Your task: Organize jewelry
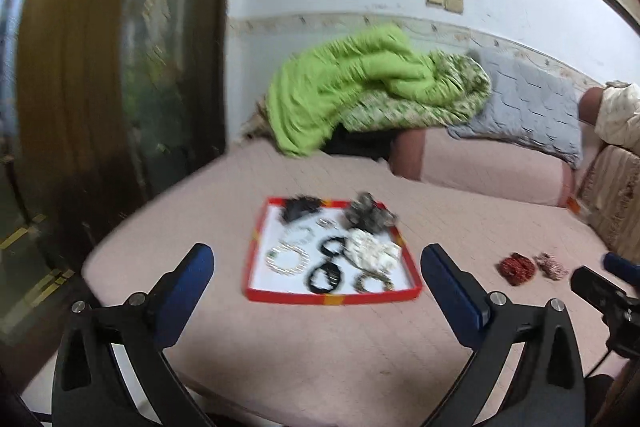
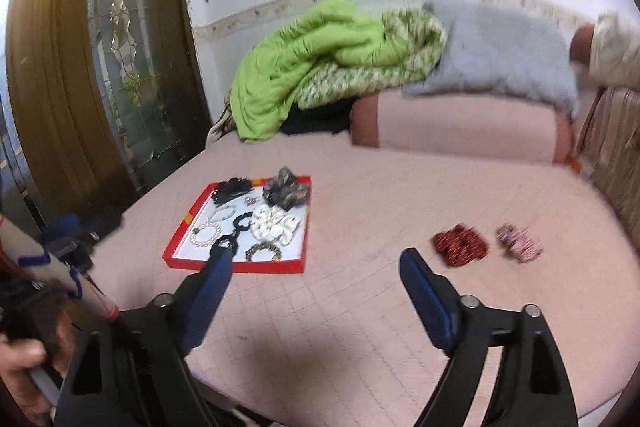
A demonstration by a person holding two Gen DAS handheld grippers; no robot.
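1. Claws first: I am seeing the left claw [image 1: 316,267] spread wide with nothing between its pads, and the right claw [image 2: 316,267] spread and bare too.
2. I am looking at the tray [image 1: 412,267] lying ahead of the left claw on the bed [image 2: 360,327], holding pearls [image 2: 206,235], black rings [image 1: 325,277] and a white scrunchie [image 2: 274,225].
3. I am finding the red scrunchie [image 2: 460,247] and pink scrunchie [image 2: 520,247] loose on the bed, ahead and right of the right claw, outside the tray.
4. I am judging both as light, soft and squashy; pinching across the bunched fabric should be holding them, though blur is hiding detail.
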